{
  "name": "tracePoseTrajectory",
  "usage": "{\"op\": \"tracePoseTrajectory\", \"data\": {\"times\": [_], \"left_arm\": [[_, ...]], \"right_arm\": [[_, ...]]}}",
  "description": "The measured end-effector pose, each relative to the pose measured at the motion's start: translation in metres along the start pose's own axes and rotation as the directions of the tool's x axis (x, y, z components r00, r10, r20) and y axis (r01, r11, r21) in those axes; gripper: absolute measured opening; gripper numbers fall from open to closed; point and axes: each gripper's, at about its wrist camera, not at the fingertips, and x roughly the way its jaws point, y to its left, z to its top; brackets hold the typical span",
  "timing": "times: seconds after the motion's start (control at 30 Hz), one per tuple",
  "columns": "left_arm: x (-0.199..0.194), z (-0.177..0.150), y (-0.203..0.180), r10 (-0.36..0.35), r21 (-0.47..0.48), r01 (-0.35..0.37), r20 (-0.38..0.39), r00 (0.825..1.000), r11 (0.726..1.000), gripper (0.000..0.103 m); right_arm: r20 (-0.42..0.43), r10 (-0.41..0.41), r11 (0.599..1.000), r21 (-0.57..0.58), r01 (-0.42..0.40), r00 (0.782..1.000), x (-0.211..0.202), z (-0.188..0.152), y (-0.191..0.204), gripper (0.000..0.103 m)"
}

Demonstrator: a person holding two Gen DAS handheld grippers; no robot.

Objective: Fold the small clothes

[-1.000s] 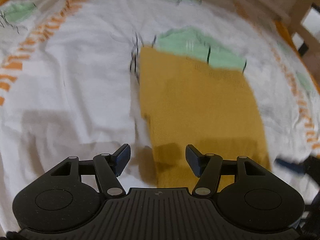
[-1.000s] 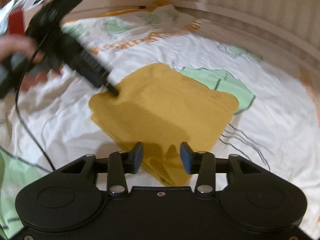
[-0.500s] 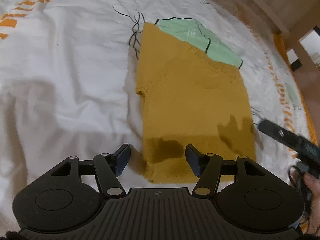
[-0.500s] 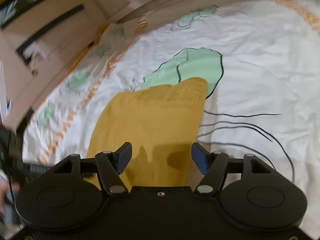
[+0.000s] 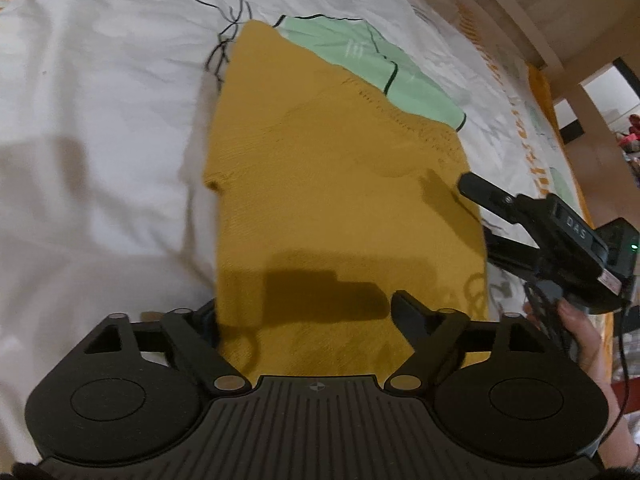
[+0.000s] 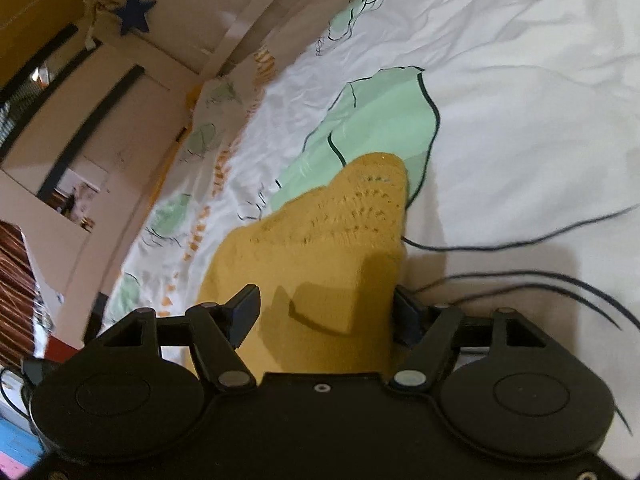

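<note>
Mustard knit garment (image 5: 340, 208) lies flat between both just-widened, empty claws, left claw (image 5: 304, 312) and right claw (image 6: 326, 312).

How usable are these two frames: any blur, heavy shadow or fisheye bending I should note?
Left wrist view: mild blur; the left gripper throws a dark shadow across the mustard knit garment; the bedsheet bows outward. Right wrist view: softer and steeply tilted, the right gripper shadowing the garment's near part.
</note>
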Motion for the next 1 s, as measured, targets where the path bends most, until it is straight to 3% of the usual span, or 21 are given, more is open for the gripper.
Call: {"op": "tracePoseTrajectory", "data": {"times": [0.17,0.23,0.3,0.33,0.37,0.4,0.5,0.7,1.0], "left_arm": [[0.004,0.002,-0.002,-0.108,-0.014,0.108,0.018,0.994,0.994,0.081],[0.006,0.002,-0.001,-0.151,-0.032,0.152,0.012,0.988,0.988,0.071],[0.007,0.001,-0.001,-0.146,-0.035,0.146,0.01,0.989,0.989,0.06],[0.007,0.0,-0.001,-0.14,-0.03,0.14,0.015,0.99,0.99,0.043],[0.006,0.0,-0.001,-0.138,-0.034,0.139,0.021,0.99,0.99,0.033],[0.005,0.0,0.002,-0.147,-0.054,0.148,0.028,0.989,0.987,0.026],[0.001,-0.003,0.007,-0.201,-0.114,0.204,0.036,0.979,0.972,0.023],[-0.014,-0.025,-0.016,-0.249,-0.08,0.248,-0.004,0.968,0.966,0.021],[-0.033,-0.095,-0.068,-0.316,0.005,0.317,-0.086,0.945,0.948,0.02]], "right_arm": [[-0.002,0.04,0.999,0.005,-0.04,0.999,0.009,0.008,-0.002,0.076],[-0.006,0.052,0.999,0.002,-0.052,0.999,0.011,0.01,-0.002,0.077],[-0.009,0.057,0.998,-0.002,-0.057,0.998,0.012,0.012,-0.003,0.077],[-0.009,0.057,0.998,-0.007,-0.057,0.998,0.012,0.012,-0.003,0.069],[-0.01,0.042,0.999,-0.021,-0.043,0.999,0.011,0.012,-0.002,0.06],[-0.02,0.013,0.999,-0.031,-0.013,1.0,0.012,0.012,-0.002,0.039],[-0.024,-0.001,1.0,-0.006,0.0,1.0,0.004,0.011,-0.002,0.037],[-0.047,-0.07,0.997,-0.035,0.068,0.996,-0.033,0.002,0.014,0.036],[-0.085,-0.154,0.988,-0.009,0.154,0.984,-0.127,-0.036,0.012,0.037]]}}
